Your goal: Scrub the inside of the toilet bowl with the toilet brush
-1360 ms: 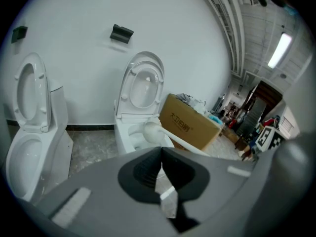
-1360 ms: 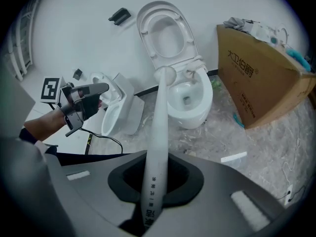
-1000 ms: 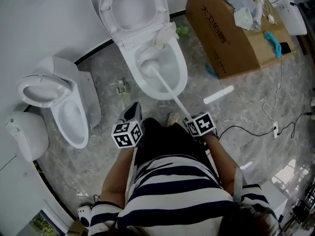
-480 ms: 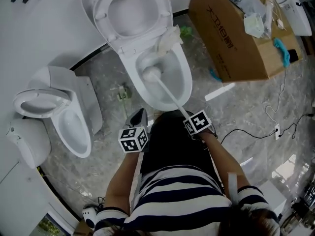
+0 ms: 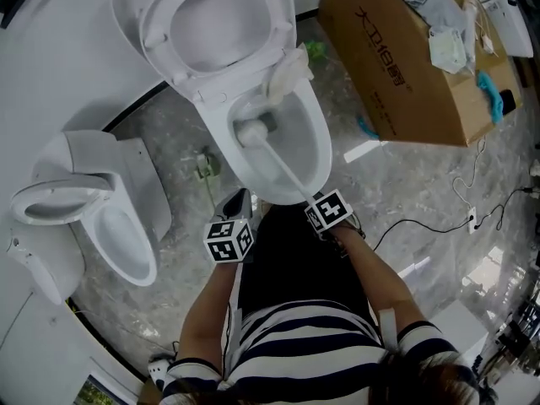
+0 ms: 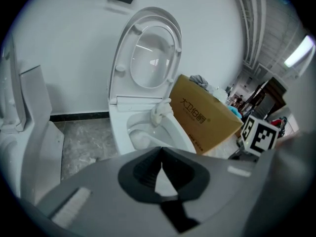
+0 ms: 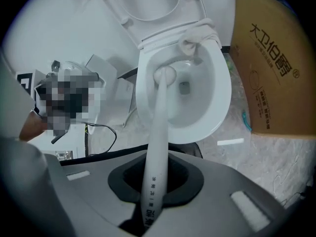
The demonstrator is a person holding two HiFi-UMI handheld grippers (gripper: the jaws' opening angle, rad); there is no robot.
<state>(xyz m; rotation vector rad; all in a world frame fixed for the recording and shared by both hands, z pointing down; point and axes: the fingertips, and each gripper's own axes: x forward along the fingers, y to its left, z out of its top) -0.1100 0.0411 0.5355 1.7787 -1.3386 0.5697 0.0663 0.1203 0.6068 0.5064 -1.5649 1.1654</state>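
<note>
Two grippers: the right gripper (image 7: 156,179) pinches the toilet brush (image 7: 161,107) handle, its head inside the toilet bowl (image 7: 222,93) (seat (image 5: 152,32) up); the left gripper (image 6: 161,152) hangs pressed together, empty.

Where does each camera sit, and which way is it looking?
Head view: on the person's head, looking steeply down at the toilet; torso, arms, left gripper and right gripper show.
Left gripper view: on that gripper, facing toilet and cardboard box past its shut, empty jaws.
Right gripper view: on that gripper, looking along the clamped brush into the toilet.
All share the toilet.
</note>
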